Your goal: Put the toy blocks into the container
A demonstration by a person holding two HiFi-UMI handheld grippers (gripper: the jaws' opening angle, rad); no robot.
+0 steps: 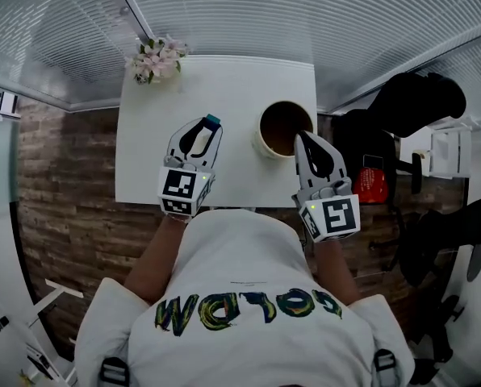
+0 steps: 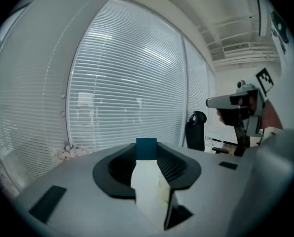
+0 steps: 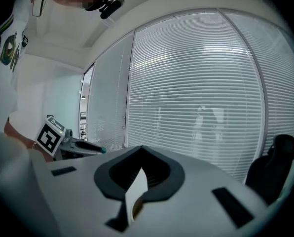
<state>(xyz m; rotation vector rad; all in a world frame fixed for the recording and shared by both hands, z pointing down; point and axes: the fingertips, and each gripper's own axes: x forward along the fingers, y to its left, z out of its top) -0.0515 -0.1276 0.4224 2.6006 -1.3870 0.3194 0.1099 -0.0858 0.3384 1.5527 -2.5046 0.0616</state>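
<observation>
Nearest the head camera is my white T-shirt (image 1: 248, 272) with coloured lettering, and beyond it both arms reach out over a white rectangular table (image 1: 224, 87). My left gripper (image 1: 203, 127) is clamped on a small teal toy block (image 1: 213, 120), pinched at the very tips of the jaws; in the left gripper view the teal toy block (image 2: 146, 148) sits square between the pale pads of that left gripper (image 2: 148, 157), held up in front of the window blinds (image 2: 127, 93). My right gripper (image 1: 303, 138) has its jaws pressed together with nothing between them, as the right gripper view shows (image 3: 138, 176). Its tip overlaps the right edge of a round cream-rimmed container with a brown inside (image 1: 259, 138), which stands on the table just right of the held block. A bunch of pale pink flowers (image 1: 156, 59) lies at the table's far left corner.
</observation>
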